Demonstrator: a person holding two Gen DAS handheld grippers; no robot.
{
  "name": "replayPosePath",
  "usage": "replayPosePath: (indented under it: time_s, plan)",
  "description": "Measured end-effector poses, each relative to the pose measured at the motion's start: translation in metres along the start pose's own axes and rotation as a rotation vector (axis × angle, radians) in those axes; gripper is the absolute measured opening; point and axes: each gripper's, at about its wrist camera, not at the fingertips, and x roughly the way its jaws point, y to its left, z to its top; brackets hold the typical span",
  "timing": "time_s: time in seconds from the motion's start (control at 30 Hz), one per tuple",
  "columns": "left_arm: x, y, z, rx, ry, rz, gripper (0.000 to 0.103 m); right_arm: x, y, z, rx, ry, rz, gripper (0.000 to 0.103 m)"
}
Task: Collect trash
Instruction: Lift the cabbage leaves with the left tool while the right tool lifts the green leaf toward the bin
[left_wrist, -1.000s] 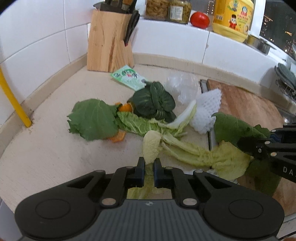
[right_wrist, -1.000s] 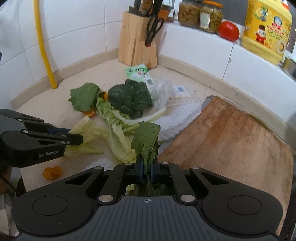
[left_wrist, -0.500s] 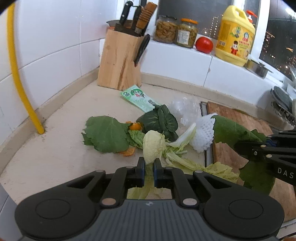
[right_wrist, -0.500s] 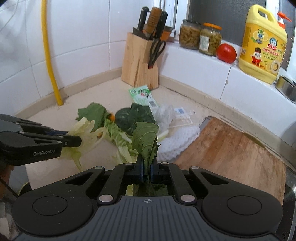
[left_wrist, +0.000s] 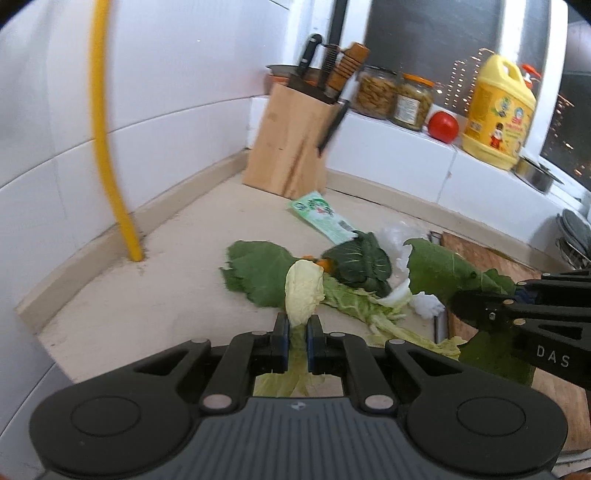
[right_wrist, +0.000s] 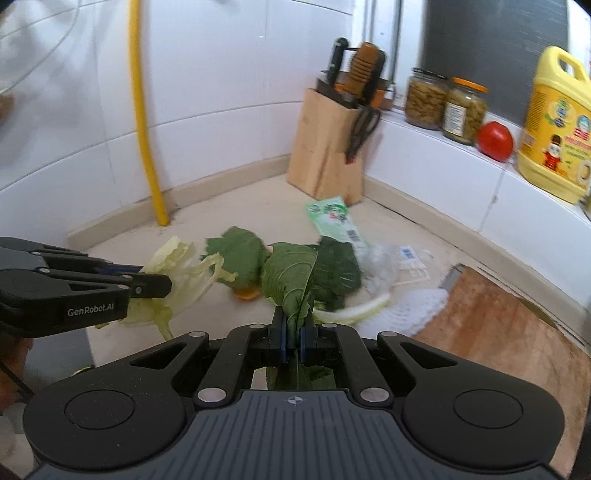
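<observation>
Two handheld grippers each carry a vegetable scrap above a kitchen counter (left_wrist: 155, 295). The left gripper (left_wrist: 297, 326), at lower centre of its own view, is clamped on a pale cabbage leaf (left_wrist: 303, 290) whose long axis runs straight up the frame from the jaws. The right gripper (right_wrist: 291, 332) is closed on a dark green leaf (right_wrist: 291, 275), also standing upward from its pads. The remaining scraps (left_wrist: 354, 264) lie in a heap at centre frame, ahead of both grippers and seemingly about equally near to each. No bin is visible, so the direction to carry the scraps cannot be told.
</observation>
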Motion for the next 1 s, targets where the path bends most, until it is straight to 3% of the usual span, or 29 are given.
replayPosePath:
  time_s: [0.47,1.0]
  plan:
    - [-0.052,0.055,-0.024,-0.124,-0.055,0.125,0.006,0.006,0.071,0.019,-0.105,-0.012,0.172,0.009]
    - [-0.114,0.115,-0.070,-0.274,-0.093,0.294,0.006,0.008,0.157,0.034,-0.195,0.008,0.437,0.009]
